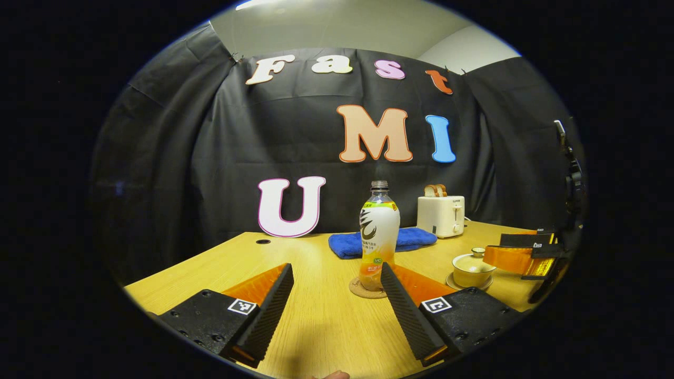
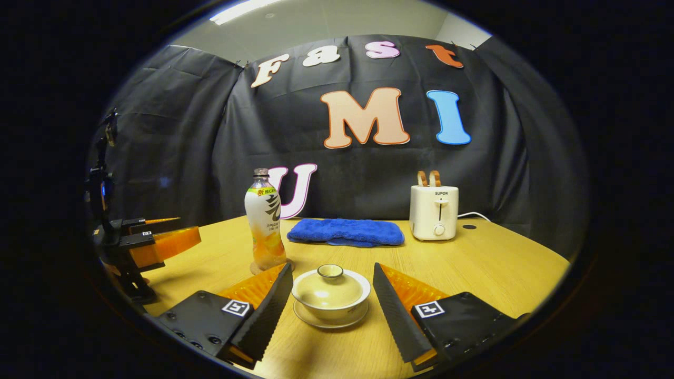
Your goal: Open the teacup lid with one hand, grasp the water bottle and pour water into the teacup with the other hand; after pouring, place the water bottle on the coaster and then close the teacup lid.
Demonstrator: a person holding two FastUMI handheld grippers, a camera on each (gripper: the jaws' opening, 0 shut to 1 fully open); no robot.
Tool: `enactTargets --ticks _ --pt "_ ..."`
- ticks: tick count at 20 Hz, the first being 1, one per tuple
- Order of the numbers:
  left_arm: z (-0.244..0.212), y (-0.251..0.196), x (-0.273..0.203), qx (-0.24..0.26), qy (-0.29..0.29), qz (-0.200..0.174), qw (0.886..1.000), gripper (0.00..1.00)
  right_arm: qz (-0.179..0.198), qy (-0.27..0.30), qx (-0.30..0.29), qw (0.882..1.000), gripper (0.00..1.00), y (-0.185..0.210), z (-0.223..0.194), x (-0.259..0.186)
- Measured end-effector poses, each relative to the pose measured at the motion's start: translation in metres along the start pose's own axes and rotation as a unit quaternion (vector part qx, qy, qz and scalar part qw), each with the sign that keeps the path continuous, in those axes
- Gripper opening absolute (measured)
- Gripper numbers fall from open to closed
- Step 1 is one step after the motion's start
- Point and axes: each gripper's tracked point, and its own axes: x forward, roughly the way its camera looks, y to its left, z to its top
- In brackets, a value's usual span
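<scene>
Water bottle point(image 1: 379, 234) is seen upright on the coaster point(image 1: 367, 289) left of the lidded teacup point(image 2: 330, 291), just beyond the left gripper point(image 1: 337, 287), whose fingers are spread apart, while the right gripper point(image 2: 331, 295) is held open around the teacup without touching it.

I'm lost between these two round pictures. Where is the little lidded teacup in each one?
Left gripper view: the teacup sits low on the right, beyond the right finger, lid on.
Right gripper view: the teacup sits low in the middle, between the two open fingers.
Shared landmark: the white toaster at the back of the table, behind the teacup in both.
</scene>
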Motion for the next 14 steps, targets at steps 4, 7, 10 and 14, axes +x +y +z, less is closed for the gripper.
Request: enactTargets --ticks 4,7,10,14 --pt "-0.007 0.005 -0.009 0.002 0.001 0.018 1.0 0.97 -0.022 -0.011 0.0 1.0 1.0 -0.006 0.002 -0.014" --pt "-0.006 0.005 -0.009 0.004 0.007 0.023 1.0 0.96 -0.031 -0.019 0.005 0.999 0.96 -0.009 0.004 -0.02" --pt "-0.006 0.01 -0.01 0.004 0.009 0.034 0.999 0.97 -0.045 -0.037 0.003 0.998 0.96 -0.012 0.009 -0.025" --pt "-0.008 0.013 -0.011 0.005 0.012 0.045 0.999 0.97 -0.07 -0.045 -0.001 0.997 0.96 -0.019 0.01 -0.026"
